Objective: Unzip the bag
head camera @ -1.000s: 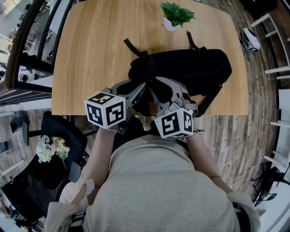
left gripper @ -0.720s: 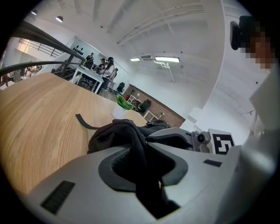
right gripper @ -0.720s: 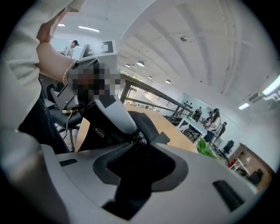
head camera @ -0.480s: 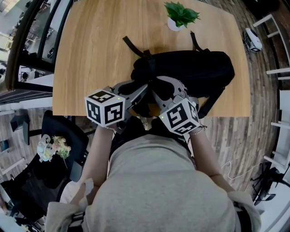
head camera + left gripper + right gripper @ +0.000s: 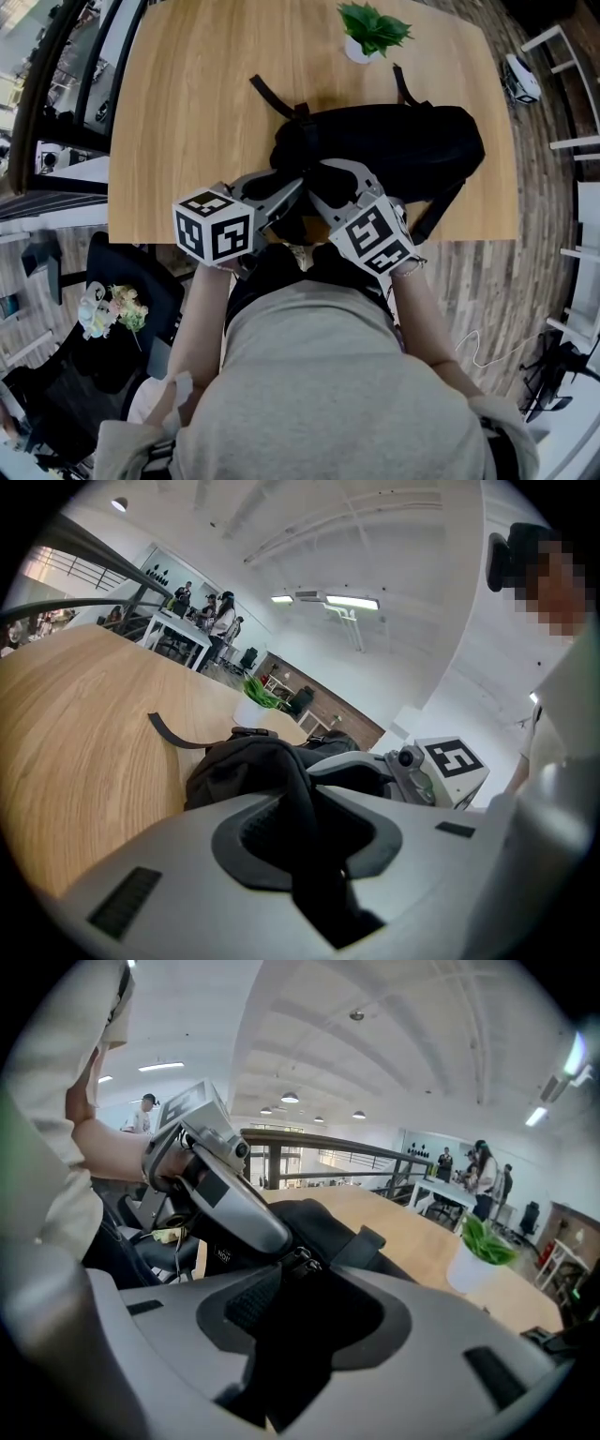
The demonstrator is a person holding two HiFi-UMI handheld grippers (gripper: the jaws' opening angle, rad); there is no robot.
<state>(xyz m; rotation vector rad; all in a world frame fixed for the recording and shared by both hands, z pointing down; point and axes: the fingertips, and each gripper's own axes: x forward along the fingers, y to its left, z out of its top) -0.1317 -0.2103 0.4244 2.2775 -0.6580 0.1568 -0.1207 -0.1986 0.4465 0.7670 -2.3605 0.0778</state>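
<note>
Bag (image 5: pixel 412 141), black, mid-frame on bench (image 5: pixel 187 112): we judge it soft, slack; left gripper (image 5: pixel 305 822) and right gripper (image 5: pixel 295 1312) both clamp its fabric; grip the zip pull.

An open-plan office: wooden table (image 5: pixel 187 112), black office chair (image 5: pixel 56 375), strip lights (image 5: pixel 352 603), people (image 5: pixel 220 621) at far desks (image 5: pixel 178 627).

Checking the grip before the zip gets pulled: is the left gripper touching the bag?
Touching. The left gripper view shows the left gripper with its jaws clamped on a fold of the black bag.
</note>
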